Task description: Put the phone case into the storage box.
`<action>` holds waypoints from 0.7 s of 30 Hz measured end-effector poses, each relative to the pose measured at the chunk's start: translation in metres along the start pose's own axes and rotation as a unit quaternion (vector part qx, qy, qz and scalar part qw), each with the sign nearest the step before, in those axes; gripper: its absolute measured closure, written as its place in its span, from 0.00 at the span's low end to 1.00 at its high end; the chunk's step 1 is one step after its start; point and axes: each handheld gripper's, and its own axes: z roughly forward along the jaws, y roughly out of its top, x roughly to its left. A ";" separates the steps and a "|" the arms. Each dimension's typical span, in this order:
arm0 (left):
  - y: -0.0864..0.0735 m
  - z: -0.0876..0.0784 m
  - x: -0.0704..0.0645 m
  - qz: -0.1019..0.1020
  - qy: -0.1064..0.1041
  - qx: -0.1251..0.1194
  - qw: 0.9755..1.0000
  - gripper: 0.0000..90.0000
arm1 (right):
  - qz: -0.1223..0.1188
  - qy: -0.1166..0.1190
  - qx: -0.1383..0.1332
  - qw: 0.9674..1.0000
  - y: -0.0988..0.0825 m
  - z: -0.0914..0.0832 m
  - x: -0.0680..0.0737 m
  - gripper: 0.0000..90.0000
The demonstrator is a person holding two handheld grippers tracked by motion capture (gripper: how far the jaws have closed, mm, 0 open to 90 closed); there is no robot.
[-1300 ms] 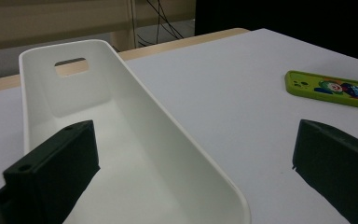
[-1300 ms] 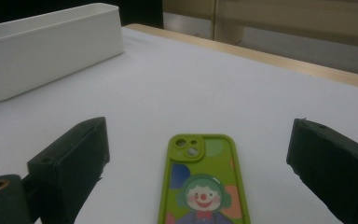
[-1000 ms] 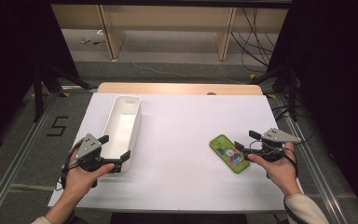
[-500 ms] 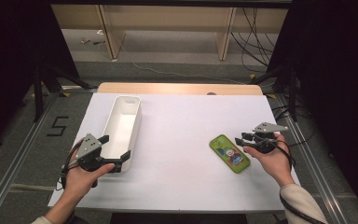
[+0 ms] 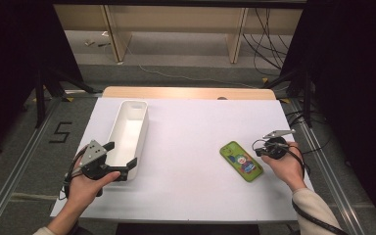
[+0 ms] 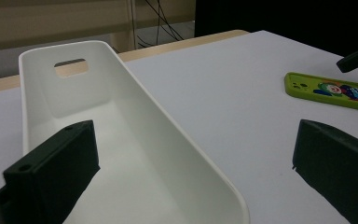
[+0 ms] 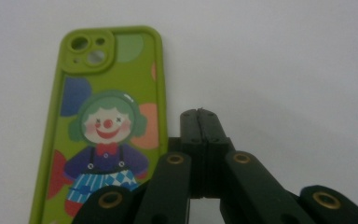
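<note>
A green phone case [image 5: 241, 161] printed with a cartoon clown lies flat on the white table [image 5: 196, 127], picture side up, toward the right side and angled a little. The right gripper [image 5: 260, 151] sits just beside the case's right edge; its jaws have just been closing and are now pressed together with nothing between them — in the right gripper view [image 7: 199, 113] the two black tips meet next to the case's long edge, over bare table. Well apart on the left, the left gripper [image 5: 123, 159] is held at the near end of a long white plastic tray [image 5: 127, 128], its jaws spread wide — one over the tray's inside, the other outside over the table, gripping nothing.
</note>
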 end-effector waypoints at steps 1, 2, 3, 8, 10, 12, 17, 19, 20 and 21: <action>0.000 0.000 0.000 0.000 0.000 0.000 1.000 0.00 | 0.001 -0.001 0.006 1.000 0.000 0.002 0.000 1.00; 0.000 0.000 0.000 -0.001 0.000 0.000 1.000 0.00 | 0.002 0.000 0.014 1.000 -0.001 0.003 0.000 1.00; 0.000 0.000 0.000 -0.001 0.000 0.000 1.000 0.00 | 0.002 0.002 0.020 1.000 -0.001 0.004 0.000 1.00; 0.000 0.000 0.000 -0.001 -0.001 -0.001 1.000 0.00 | 0.000 0.009 0.049 0.999 -0.004 0.008 0.002 1.00; 0.000 0.000 0.000 -0.001 0.000 -0.001 1.000 0.00 | -0.002 0.011 0.050 0.999 -0.004 0.009 0.002 1.00; 0.000 0.000 0.001 -0.001 0.000 -0.001 1.000 0.00 | -0.002 0.013 0.056 0.998 -0.005 0.009 0.002 1.00; 0.000 0.000 0.000 -0.001 -0.001 -0.001 1.000 0.00 | -0.003 0.018 0.067 0.998 -0.005 0.009 0.004 1.00; 0.000 0.000 0.000 -0.001 -0.001 -0.001 1.000 0.00 | -0.005 0.023 0.068 0.997 -0.005 0.009 0.006 1.00; 0.000 0.000 0.000 -0.002 0.000 -0.001 1.000 0.00 | -0.005 0.023 0.068 0.997 -0.005 0.009 0.006 1.00; 0.000 0.000 0.000 -0.002 0.000 -0.001 1.000 0.00 | -0.005 0.022 0.071 0.997 -0.005 0.009 0.007 1.00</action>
